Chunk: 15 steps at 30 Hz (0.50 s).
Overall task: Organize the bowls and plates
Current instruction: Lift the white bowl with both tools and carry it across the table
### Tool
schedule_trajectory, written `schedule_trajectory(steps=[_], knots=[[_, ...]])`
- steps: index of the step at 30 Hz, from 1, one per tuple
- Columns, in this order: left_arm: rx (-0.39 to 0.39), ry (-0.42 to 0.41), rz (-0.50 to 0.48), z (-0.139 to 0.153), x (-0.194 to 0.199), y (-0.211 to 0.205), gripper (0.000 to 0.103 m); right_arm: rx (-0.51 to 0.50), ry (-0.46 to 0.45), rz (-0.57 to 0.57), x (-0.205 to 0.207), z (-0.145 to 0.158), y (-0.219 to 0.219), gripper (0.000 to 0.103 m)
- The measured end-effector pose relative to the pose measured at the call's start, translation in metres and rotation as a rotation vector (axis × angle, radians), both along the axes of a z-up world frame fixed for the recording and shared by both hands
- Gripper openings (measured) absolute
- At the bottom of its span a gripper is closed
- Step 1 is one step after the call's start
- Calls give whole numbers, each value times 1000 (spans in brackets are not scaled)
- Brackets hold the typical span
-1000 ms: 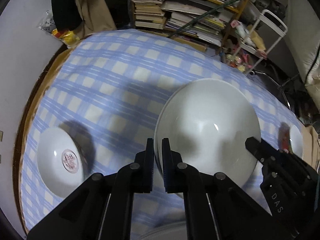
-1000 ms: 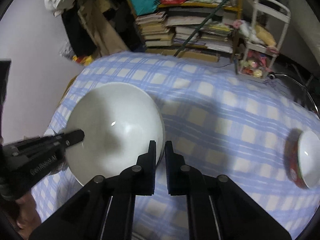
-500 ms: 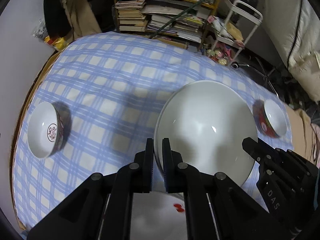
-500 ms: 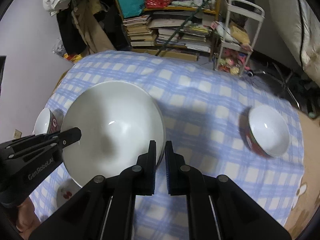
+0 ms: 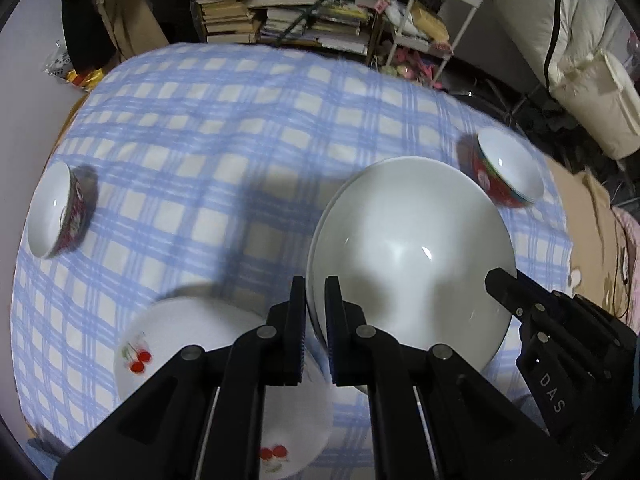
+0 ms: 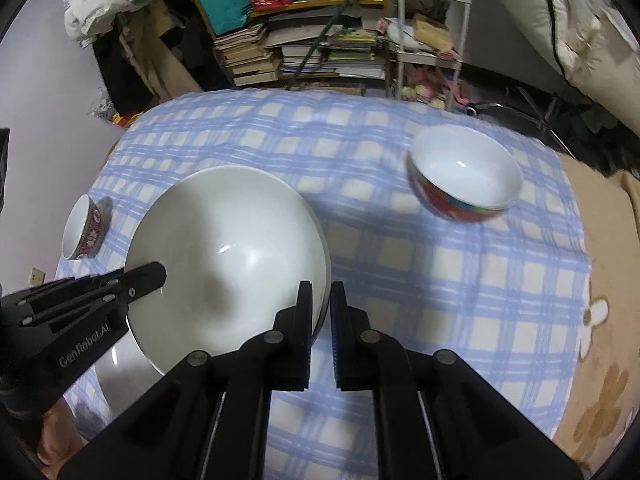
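Fingers of left gripper (image 5: 316, 312) and right gripper (image 6: 321, 316) each clamp the big white bowl's (image 5: 408, 248) rim — carried across the counter (image 5: 240, 128), now above the cherry plate (image 5: 192, 344); stacking looks next.

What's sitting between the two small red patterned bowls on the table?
The big white bowl, held up by both grippers, hangs between the left small bowl and right one, in the right wrist view.
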<state>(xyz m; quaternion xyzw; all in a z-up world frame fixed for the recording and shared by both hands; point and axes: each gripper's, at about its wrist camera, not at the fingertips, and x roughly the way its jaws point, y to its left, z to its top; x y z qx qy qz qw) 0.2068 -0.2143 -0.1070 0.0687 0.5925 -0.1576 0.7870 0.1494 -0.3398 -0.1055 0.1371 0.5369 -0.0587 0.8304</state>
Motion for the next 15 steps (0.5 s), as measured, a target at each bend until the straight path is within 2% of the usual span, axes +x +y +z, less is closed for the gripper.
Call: schedule_trajectory(steps=[7,10,15], knots=[[44,62,-20,-26,-19,-8,8,-6,59,36,-21,-23,-4,10],[69,62,-29,-33,-28,-11,8,-5,103,49,-25,-40,-1,10],[79,50,-29,-35,-33,-13,9,-29,94,74,-31,-44,2,10]])
